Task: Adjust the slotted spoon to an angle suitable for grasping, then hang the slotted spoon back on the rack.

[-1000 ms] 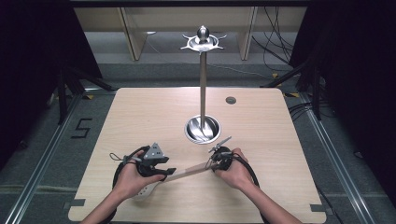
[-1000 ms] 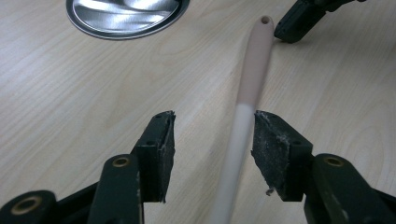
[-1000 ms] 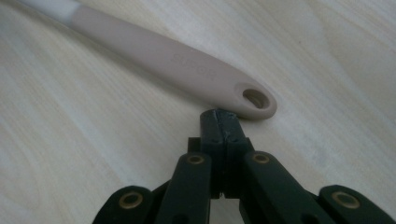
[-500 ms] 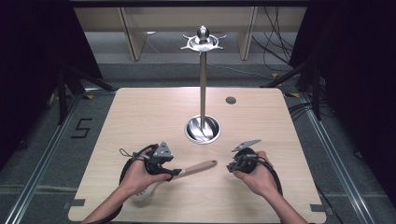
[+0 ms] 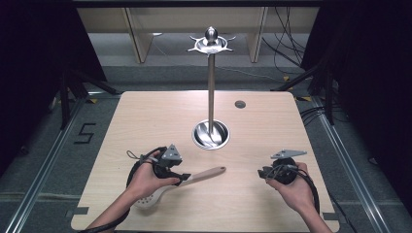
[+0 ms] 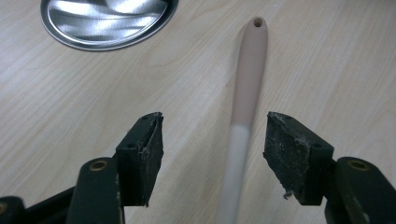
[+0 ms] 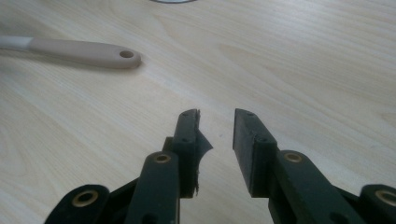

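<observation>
A: Starting with the biggest: pale wood-grain worktop (image 5: 145,116), smooth and matt. Near its middle, a polished steel utensil stand (image 5: 211,87), a slim pole rising from a round mirror-bright dish to a small hooked crown.

B: Moving down in size: slotted spoon (image 5: 184,182) flat on the worktop at the near left. White perforated bowl half under the left hand (image 5: 145,177), tan handle with a hang-hole at its tip. Long axis running out rightward and slightly away, toward the stand's dish.

A: And lying where from the hand-held grippers?

B: Straight along the left hand-held gripper (image 6: 212,154), shaft between the two black pads (image 6: 152,149) with bare gaps either side. Jaws just been opening, now wide, gripping nothing. Rough, frayed foam on those pads.

A: The other side?

B: Right hand-held gripper (image 7: 217,144) well apart, handle tip off to its left. Jaws also just been opening, about half parted, empty. Left clearly nearer for any regrasp.
</observation>
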`<state>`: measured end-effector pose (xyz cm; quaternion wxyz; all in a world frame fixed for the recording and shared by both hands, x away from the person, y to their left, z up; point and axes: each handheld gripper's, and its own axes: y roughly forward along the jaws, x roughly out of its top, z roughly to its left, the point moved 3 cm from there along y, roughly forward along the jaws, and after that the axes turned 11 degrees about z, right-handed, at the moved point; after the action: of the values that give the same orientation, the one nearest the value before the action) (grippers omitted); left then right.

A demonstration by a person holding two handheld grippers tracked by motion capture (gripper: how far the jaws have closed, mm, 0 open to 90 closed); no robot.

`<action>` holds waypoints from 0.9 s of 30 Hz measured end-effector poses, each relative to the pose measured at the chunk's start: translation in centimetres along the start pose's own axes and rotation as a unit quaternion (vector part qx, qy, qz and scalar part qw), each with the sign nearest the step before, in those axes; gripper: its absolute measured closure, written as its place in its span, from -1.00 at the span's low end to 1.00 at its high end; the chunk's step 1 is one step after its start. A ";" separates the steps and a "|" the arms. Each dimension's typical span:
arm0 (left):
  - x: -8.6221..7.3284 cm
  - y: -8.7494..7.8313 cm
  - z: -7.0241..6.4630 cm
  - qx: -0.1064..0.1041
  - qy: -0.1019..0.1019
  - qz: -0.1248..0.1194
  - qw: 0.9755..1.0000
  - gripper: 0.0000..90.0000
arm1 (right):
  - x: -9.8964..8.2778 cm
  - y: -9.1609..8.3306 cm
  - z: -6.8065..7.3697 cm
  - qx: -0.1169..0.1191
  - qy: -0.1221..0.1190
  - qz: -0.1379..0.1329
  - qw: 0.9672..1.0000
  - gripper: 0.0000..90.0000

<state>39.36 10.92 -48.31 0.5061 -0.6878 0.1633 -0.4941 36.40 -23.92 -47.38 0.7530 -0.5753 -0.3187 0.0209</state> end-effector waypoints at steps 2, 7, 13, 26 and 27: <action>0.2 0.0 -0.2 0.001 0.003 0.013 1.000 -0.18 | 0.0 0.0 -0.1 -0.007 -0.003 -0.024 1.000 0.58; 0.2 0.4 -0.1 -0.002 0.016 0.043 0.999 -0.16 | 0.1 -0.4 -0.2 0.010 0.000 -0.005 1.000 0.56; 0.2 1.1 -0.1 -0.008 0.028 0.072 0.997 -0.11 | 0.1 -0.2 -0.4 0.001 0.002 -0.018 1.000 0.55; 0.7 1.5 -0.3 -0.015 0.067 0.133 0.989 -0.08 | 0.1 -0.4 -0.5 -0.007 -0.006 -0.016 1.000 0.55; 0.7 1.6 -0.4 -0.018 0.065 0.133 0.989 -0.08 | 0.1 -0.4 -0.5 -0.009 -0.005 -0.016 1.000 0.55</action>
<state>39.77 9.45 -49.33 0.5431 -0.6356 0.2952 -0.4625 36.60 -24.43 -47.08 0.7466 -0.5764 -0.3320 0.0087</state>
